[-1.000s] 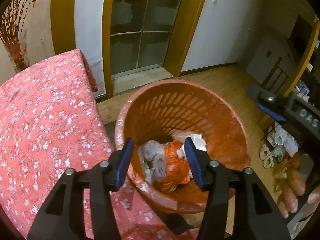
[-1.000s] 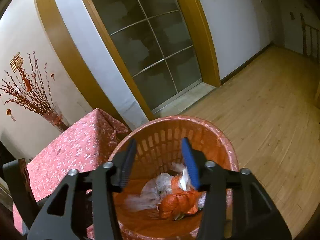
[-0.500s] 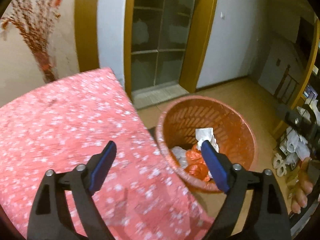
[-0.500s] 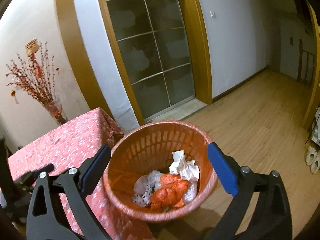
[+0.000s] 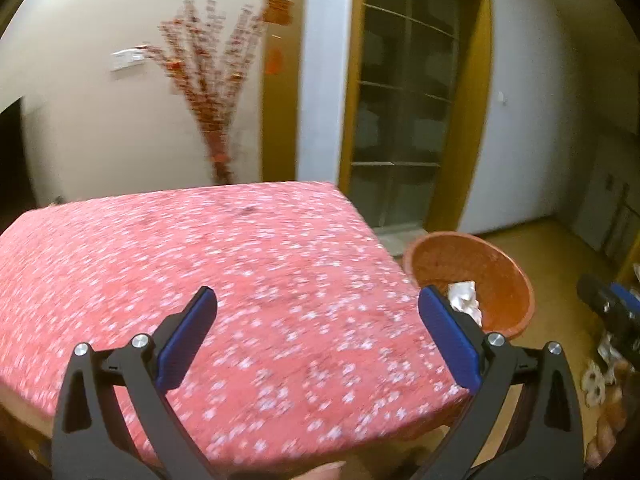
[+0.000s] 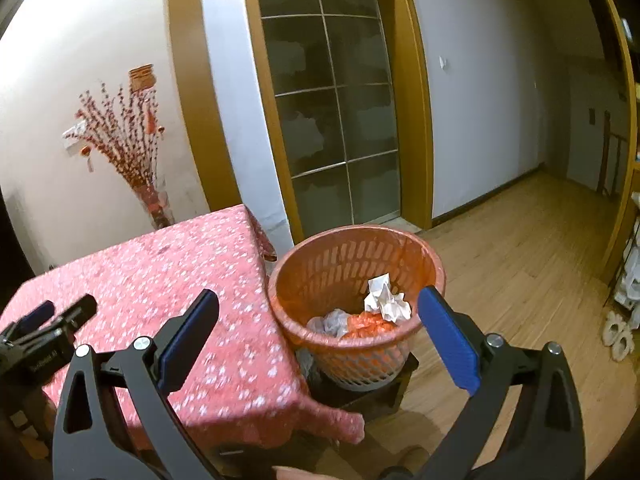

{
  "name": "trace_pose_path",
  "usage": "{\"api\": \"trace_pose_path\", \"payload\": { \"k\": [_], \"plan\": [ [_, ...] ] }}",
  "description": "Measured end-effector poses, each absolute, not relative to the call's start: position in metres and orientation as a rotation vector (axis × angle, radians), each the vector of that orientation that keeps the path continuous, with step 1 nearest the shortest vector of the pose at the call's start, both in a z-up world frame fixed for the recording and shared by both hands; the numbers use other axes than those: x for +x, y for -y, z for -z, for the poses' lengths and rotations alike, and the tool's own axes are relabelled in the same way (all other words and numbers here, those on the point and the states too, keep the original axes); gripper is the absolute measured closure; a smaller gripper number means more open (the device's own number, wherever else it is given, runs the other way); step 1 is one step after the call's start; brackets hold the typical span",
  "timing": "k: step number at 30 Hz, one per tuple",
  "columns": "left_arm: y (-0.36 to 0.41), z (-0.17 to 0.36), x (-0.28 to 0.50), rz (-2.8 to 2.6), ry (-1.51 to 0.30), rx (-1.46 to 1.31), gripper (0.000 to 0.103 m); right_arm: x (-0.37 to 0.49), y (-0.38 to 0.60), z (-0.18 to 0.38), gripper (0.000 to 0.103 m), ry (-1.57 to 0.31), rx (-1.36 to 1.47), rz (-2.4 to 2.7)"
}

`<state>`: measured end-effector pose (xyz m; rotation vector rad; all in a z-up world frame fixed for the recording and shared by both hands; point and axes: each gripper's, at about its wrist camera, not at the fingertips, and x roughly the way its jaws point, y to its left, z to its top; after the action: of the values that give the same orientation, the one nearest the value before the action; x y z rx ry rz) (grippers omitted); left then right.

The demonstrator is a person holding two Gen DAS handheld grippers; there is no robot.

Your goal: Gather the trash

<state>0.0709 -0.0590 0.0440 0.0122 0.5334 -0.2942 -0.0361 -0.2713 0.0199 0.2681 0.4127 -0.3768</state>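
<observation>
Right wrist view: round orange slatted plastic wastebasket [image 6: 356, 280] beside table draped in pink floral cloth [image 6: 172, 276]; crumpled white paper [image 6: 386, 300] and orange wrapper inside. Right gripper [image 6: 318, 332] and left gripper [image 5: 318, 334]: jaws just opened wide, nothing between them. Step: drop-off apparently done; next, find remaining trash, none visible.

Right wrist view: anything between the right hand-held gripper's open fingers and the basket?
Nothing: right hand-held gripper is empty; only the tablecloth corner lies before the basket.

Both tongs [image 5: 318, 336] [image 6: 318, 336] are black with blue pads and silver screws.
</observation>
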Motion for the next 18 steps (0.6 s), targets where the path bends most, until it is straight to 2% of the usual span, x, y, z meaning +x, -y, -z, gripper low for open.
{"api": "trace_pose_path", "payload": {
  "k": [18],
  "plan": [
    [0.017, -0.028, 0.004, 0.151, -0.474, 0.025, 0.005, -0.072, 0.211, -0.01, 0.004, -0.411, 0.108, 0.504]
  ]
}}
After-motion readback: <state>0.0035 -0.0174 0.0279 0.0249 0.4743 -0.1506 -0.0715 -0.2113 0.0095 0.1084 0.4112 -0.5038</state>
